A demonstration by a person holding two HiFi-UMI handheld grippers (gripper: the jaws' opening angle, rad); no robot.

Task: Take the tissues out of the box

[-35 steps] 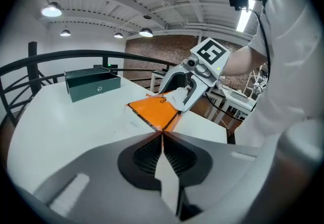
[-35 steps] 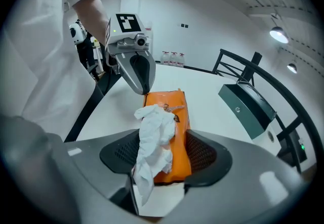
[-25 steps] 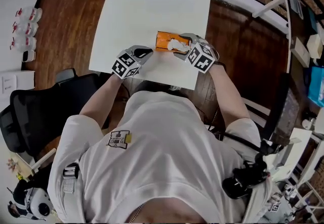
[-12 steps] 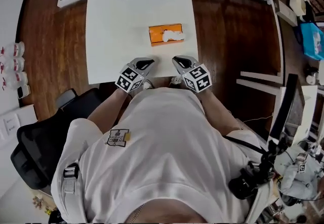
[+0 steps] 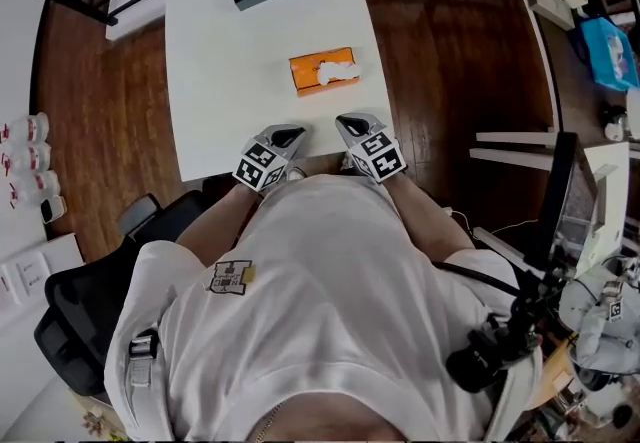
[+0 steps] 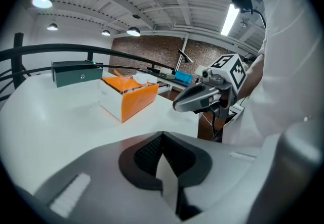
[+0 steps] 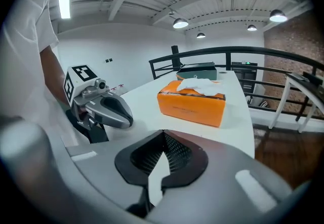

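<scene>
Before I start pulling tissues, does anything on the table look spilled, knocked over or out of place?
Nothing stands out. The orange tissue box sits upright on the white table with a tissue poking from its top; nothing spilled.

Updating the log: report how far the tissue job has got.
Done: nothing visible; no loose tissue lies on the table. In hand: nothing; left gripper and right gripper are shut and empty at the table's near edge, apart from the tissue box. To do: pulling out the tissue poking from its top.
</scene>
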